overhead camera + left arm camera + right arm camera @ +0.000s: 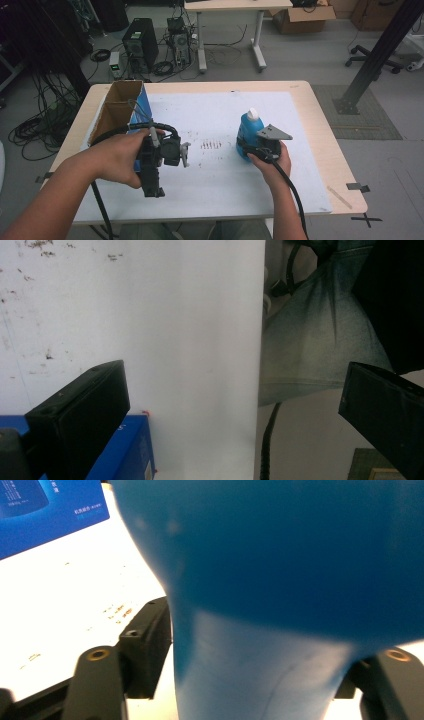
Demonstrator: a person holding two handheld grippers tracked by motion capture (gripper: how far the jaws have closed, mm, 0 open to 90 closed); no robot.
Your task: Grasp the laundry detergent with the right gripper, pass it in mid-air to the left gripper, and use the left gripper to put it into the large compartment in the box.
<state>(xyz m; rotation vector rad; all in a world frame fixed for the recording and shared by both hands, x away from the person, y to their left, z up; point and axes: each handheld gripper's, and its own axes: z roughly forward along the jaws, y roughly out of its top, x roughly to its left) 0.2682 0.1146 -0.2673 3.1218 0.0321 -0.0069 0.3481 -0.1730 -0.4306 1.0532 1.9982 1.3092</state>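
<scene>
Right gripper (250,145): clamped on the blue bottle (248,131) — bottle upright on the mat (215,190).
Left gripper (235,400): jaws wide — nothing between; box (120,107) just beside.

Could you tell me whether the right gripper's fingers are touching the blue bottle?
Touching. In the right gripper view, the blue bottle fills the space between the fingers, with its left side meeting the left finger's pad.
</scene>
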